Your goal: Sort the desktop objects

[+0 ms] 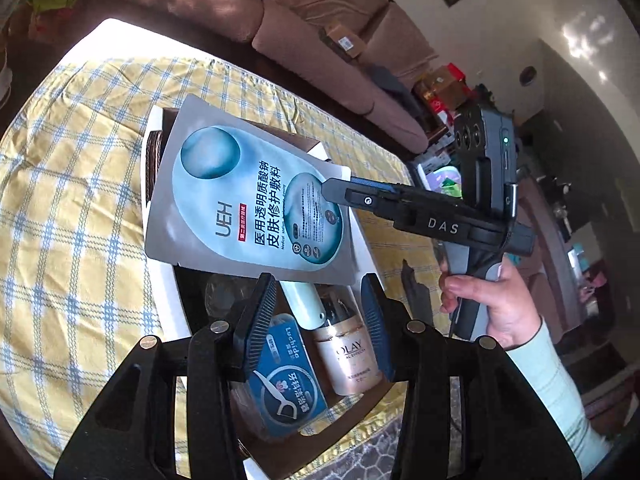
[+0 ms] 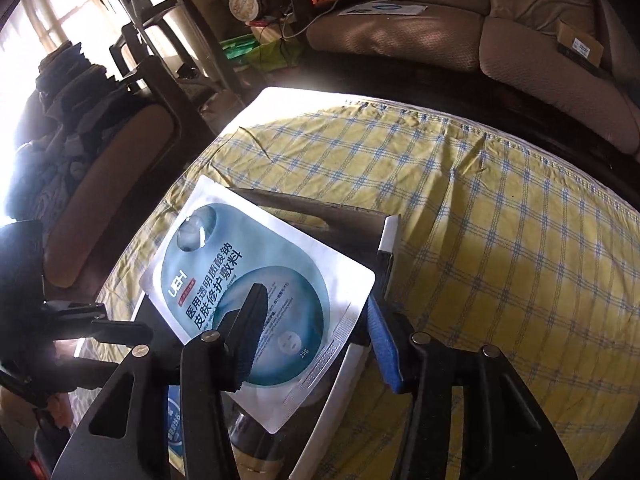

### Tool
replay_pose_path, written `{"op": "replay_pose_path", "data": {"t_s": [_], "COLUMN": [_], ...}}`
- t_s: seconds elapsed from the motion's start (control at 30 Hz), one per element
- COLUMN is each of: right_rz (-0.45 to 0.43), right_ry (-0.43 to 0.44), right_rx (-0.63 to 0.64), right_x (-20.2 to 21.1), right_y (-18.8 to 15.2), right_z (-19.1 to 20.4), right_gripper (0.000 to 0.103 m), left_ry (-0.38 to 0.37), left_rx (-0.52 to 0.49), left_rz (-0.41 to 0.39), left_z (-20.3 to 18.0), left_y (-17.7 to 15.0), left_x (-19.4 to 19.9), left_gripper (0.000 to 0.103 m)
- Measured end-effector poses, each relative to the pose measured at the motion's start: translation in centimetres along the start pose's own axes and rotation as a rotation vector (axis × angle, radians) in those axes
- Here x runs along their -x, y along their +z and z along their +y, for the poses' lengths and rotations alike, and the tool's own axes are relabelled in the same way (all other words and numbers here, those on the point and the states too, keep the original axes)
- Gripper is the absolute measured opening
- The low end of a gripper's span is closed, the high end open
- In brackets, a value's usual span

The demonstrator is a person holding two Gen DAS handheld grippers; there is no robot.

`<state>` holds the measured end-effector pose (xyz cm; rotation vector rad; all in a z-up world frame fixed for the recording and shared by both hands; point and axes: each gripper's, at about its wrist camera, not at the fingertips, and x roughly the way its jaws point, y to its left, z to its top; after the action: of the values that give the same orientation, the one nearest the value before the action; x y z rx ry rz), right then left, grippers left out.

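Note:
A silver and blue face-mask sachet (image 1: 248, 196) hangs tilted over an open cardboard box (image 1: 176, 224) on the yellow checked tablecloth. My right gripper (image 1: 340, 188) reaches in from the right and is shut on the sachet's right edge. In the right wrist view the sachet (image 2: 256, 280) lies between the fingers, and the gripper (image 2: 316, 340) holds it above the box (image 2: 384, 236). My left gripper (image 1: 320, 304) is open and empty, just below the sachet. Inside the box lie an Olay jar (image 1: 352, 356), a blue floss-pick pack (image 1: 288, 384) and a pale green tube (image 1: 304, 304).
The yellow checked cloth (image 1: 72, 240) covers the table around the box. A brown sofa (image 1: 320, 32) runs along the table's far side. A dark chair with piled clothes (image 2: 80, 128) stands to the left in the right wrist view.

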<state>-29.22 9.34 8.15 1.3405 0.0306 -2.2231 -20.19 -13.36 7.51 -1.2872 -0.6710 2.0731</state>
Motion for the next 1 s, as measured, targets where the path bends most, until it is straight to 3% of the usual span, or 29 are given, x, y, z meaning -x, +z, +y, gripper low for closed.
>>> {"op": "replay_pose_path", "data": {"t_s": [0.1, 0.23, 0.3, 0.33, 0.43, 0.53, 0.6, 0.8, 1.0], "right_rz": [-0.013, -0.003, -0.015, -0.029, -0.077, -0.061, -0.028, 0.093, 0.146], "right_ry": [0.045, 0.001, -0.059, -0.043, 0.069, 0.093, 0.226, 0.414, 0.310], "right_rx": [0.016, 0.009, -0.006, -0.016, 0.002, 0.049, -0.018, -0.132, -0.092], "right_x": [0.9, 0.8, 1.3, 1.9, 4.1, 4.9, 4.6, 1.9, 0.0], "right_y": [-1.4, -1.2, -1.0, -1.1, -2.8, -5.3, -6.8, -8.3, -7.3], "right_z": [1.0, 1.5, 1.5, 1.6, 3.0, 5.1, 5.5, 6.7, 7.9], "right_gripper": [0.051, 0.051, 0.052, 0.052, 0.056, 0.060, 0.059, 0.060, 0.060], "left_ry": [0.015, 0.003, 0.000, 0.004, 0.050, 0.122, 0.153, 0.087, 0.040], "left_rx": [-0.011, 0.008, -0.003, -0.005, 0.015, 0.030, 0.048, 0.122, 0.134], "left_rz": [0.024, 0.036, 0.011, -0.005, -0.089, -0.138, -0.140, -0.131, -0.106], "left_z": [-0.1, 0.0, -0.2, 0.1, 2.0, 4.3, 5.9, 7.8, 7.4], "left_y": [-0.6, -1.1, -0.9, -0.5, 1.3, 3.2, 3.8, 4.2, 3.6], "left_x": [-0.7, -1.3, -0.4, 0.3, 3.1, 4.2, 4.2, 2.4, 1.9], "left_gripper": [0.045, 0.045, 0.046, 0.047, 0.053, 0.054, 0.054, 0.053, 0.053]}}
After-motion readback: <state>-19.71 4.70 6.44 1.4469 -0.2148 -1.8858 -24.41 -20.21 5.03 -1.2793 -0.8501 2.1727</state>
